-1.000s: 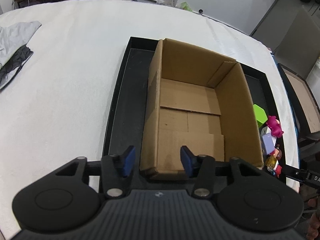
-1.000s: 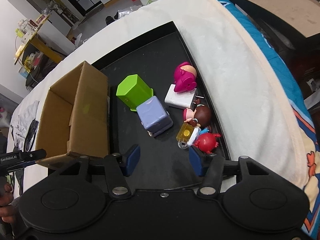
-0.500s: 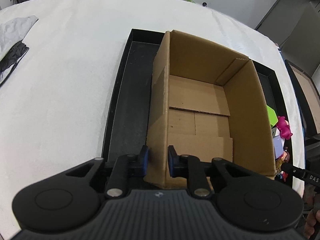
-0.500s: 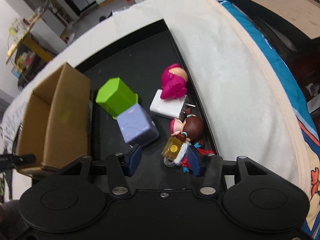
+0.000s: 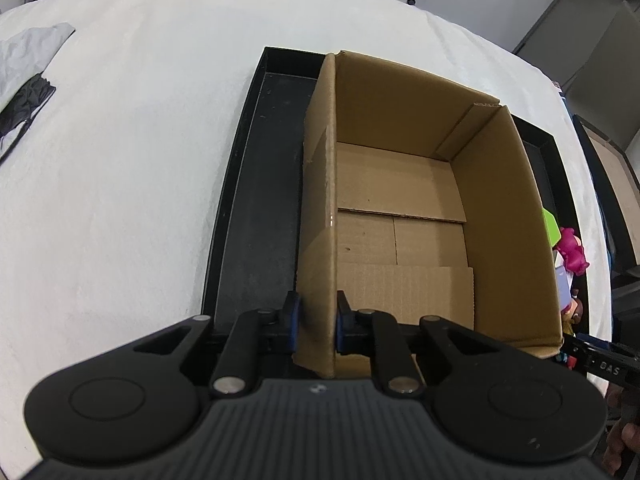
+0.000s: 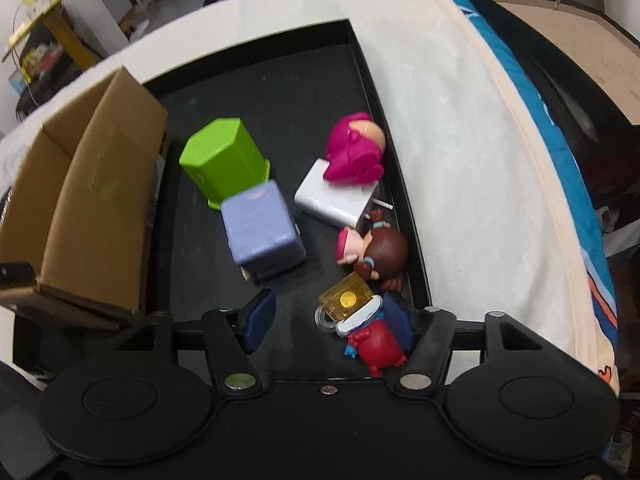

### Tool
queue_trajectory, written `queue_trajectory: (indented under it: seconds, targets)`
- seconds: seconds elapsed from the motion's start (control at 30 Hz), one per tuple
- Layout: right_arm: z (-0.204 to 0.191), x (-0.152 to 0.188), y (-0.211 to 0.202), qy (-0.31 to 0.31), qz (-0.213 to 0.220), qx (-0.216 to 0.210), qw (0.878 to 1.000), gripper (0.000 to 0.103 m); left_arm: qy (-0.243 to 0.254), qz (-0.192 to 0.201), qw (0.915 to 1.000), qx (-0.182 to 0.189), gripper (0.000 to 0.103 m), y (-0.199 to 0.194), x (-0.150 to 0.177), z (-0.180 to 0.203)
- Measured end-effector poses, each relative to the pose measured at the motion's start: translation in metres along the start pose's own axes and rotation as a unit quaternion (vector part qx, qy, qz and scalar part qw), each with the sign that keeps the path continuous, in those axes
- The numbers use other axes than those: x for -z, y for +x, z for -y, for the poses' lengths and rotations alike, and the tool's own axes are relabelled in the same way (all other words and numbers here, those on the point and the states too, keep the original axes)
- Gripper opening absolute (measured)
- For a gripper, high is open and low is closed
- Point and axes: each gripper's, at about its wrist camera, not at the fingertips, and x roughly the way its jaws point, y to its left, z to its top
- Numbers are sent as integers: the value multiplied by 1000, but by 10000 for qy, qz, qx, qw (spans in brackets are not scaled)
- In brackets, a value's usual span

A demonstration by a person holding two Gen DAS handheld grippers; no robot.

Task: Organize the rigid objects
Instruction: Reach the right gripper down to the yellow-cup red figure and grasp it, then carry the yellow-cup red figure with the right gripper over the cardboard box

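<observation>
An open, empty cardboard box [image 5: 400, 208] stands in a black tray [image 5: 256, 200]. My left gripper [image 5: 314, 322] is shut on the box's near left wall. In the right wrist view the box [image 6: 92, 184] is at the left. Toys lie in the tray [image 6: 280, 76]: a green block [image 6: 224, 156], a lilac cube [image 6: 262, 232], a white block [image 6: 336, 200], a pink figure [image 6: 354, 148], a brown-haired doll [image 6: 380, 252], and a red figure with a yellow mug [image 6: 360, 316]. My right gripper [image 6: 328, 316] is open around the red figure.
The tray sits on a white cloth [image 5: 120, 160]. Grey and black fabric [image 5: 24, 80] lies at the far left. A blue-edged cover [image 6: 560, 160] hangs off the right edge. Toys [image 5: 570, 248] show to the right of the box.
My left gripper closed on the box's left wall. My right gripper moved forward and down, so the red figure with the mug now lies between its fingers.
</observation>
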Motion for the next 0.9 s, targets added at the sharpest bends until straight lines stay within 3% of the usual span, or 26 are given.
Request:
queue_trajectory:
  seconds: [0.2, 0.33, 0.67, 0.9]
  targets:
    - [-3, 3, 11, -116, -290, 228, 9993, 58, -97, -31, 9999, 48, 15, 0, -2, -7]
    - [-9, 5, 17, -308, -437, 445, 9976, 30, -100, -25, 9999, 9, 15, -1, -1, -6]
    - [-13, -3, -10, 54, -597, -132, 9981, 29, -148, -109, 9998, 119, 16, 3, -6, -12]
    - [-24, -15, -25, 174, -573, -259, 9979, 29, -183, -158, 9997, 90, 16, 5, -12, -14]
